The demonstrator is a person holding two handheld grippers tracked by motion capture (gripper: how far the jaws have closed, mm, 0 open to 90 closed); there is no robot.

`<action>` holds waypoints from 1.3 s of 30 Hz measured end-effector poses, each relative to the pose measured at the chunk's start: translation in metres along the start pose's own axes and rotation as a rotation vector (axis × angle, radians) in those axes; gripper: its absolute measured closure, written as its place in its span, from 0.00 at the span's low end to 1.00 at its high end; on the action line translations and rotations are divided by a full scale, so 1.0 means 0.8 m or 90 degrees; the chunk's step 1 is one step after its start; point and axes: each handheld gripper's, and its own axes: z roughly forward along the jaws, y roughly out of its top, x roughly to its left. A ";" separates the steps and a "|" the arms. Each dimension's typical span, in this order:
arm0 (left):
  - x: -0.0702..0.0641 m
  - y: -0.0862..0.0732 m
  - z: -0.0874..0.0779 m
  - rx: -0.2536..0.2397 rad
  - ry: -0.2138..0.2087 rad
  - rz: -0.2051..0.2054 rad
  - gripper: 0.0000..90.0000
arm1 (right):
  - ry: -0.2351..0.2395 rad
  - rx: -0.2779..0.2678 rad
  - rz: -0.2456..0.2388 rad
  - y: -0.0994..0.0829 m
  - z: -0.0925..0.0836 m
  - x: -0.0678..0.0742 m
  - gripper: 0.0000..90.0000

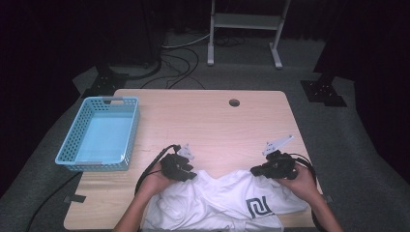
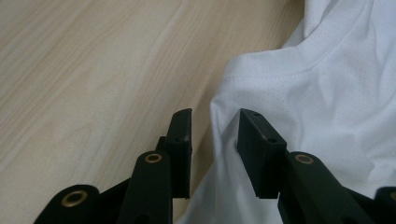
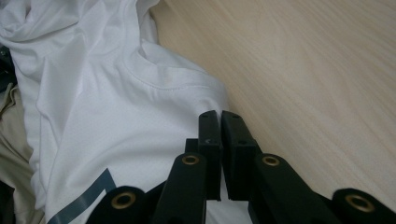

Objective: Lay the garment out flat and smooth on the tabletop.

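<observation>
From the high view I start at the table's point(image 1: 212, 121) left edge, where the blue basket point(image 1: 99, 134) sits at about nine o'clock from the table's centre, its long side running along that edge and slightly over it. Between the basket and my left gripper point(image 1: 181, 169) there is a strip of bare wood. In the left gripper view my left gripper point(image 2: 215, 135) has its jaws parted, with a fold of the white T-shirt point(image 2: 317, 107) standing in the gap; the right-hand pad touches the cloth, the other stands clear of it, so I have no grip there. Bare wood runs from nine to twelve o'clock of those jaws. The T-shirt point(image 1: 227, 198) lies bunched against the near edge at six o'clock, its collar dipping between the two grippers and a dark printed mark on its right half. My right gripper point(image 1: 263, 170) sits at the shirt's right shoulder, and in the right gripper view the right gripper point(image 3: 220, 122) has its jaws nearly together, pinching the shirt's point(image 3: 116, 102) hemmed edge. From twelve to three o'clock of it the wood is free. The far half of the table is open, with a small round hole point(image 1: 234, 102) near the far edge at twelve o'clock.
</observation>
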 end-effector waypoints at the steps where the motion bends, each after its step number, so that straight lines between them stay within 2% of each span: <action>1: 0.000 0.000 0.001 0.001 -0.005 0.000 0.78 | 0.003 0.000 0.001 -0.001 0.000 0.000 0.97; 4: -0.001 0.001 -0.001 -0.003 -0.011 0.004 0.95 | 0.009 0.003 0.003 -0.002 0.001 0.000 0.97; 6: -0.001 0.003 -0.004 -0.007 -0.008 0.007 0.99 | 0.008 0.001 0.004 -0.003 0.002 -0.001 0.97; 14: -0.002 0.010 -0.027 -0.033 0.009 0.021 0.99 | 0.012 -0.030 0.016 -0.004 -0.005 -0.003 0.97; 21: -0.004 0.020 -0.042 -0.059 0.034 0.036 0.99 | 0.001 -0.053 0.004 0.007 -0.020 -0.003 0.97; 27: -0.009 0.022 -0.052 -0.073 0.036 0.050 0.99 | 0.003 -0.077 -0.008 0.013 -0.035 0.001 0.98; 31: -0.012 0.016 -0.053 -0.073 0.035 0.054 0.99 | 0.010 -0.067 -0.008 0.007 -0.028 0.006 0.99; 39: -0.012 0.006 -0.061 -0.077 0.046 0.049 0.99 | 0.035 -0.063 0.022 -0.010 -0.006 0.003 0.99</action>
